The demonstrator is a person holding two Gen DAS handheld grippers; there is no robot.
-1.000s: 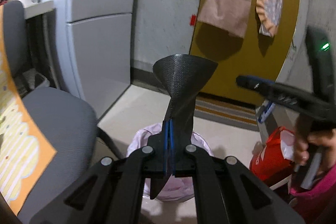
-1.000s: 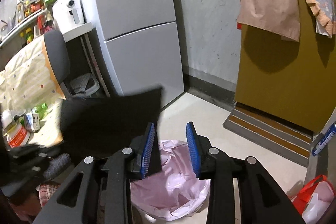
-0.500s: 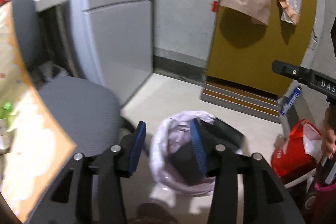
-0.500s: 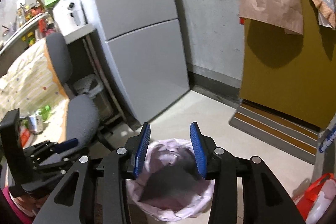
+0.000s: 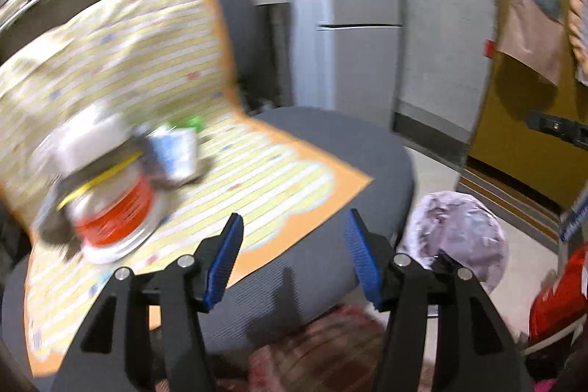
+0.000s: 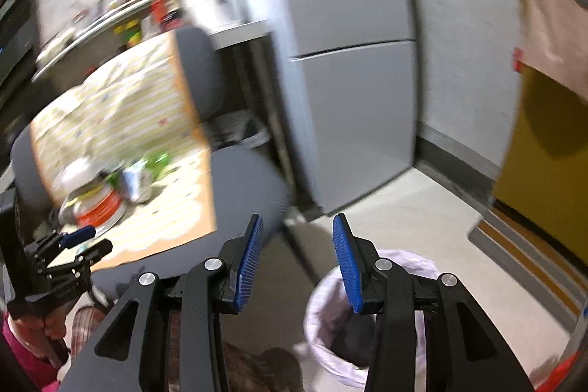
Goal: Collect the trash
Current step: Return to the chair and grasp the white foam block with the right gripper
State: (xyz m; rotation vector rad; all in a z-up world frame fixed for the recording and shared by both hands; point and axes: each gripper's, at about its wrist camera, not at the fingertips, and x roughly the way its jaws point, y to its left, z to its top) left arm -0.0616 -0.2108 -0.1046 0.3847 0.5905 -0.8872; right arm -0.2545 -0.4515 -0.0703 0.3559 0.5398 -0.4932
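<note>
My left gripper (image 5: 292, 258) hangs wide open over the grey woven seat of the office chair (image 5: 352, 149), its ribbed blue pads holding nothing. My right gripper (image 6: 297, 261) is spread just as wide and equally empty. The trash sits blurred on a striped yellow paper sheet with an orange border (image 5: 257, 171) draped over the chair — a round cup with a red band (image 5: 117, 212), a small pale carton (image 5: 174, 153) just beside it. The bin lined with crinkled lilac plastic (image 6: 330, 322) stands on the floor near the chair, something dark inside.
</note>
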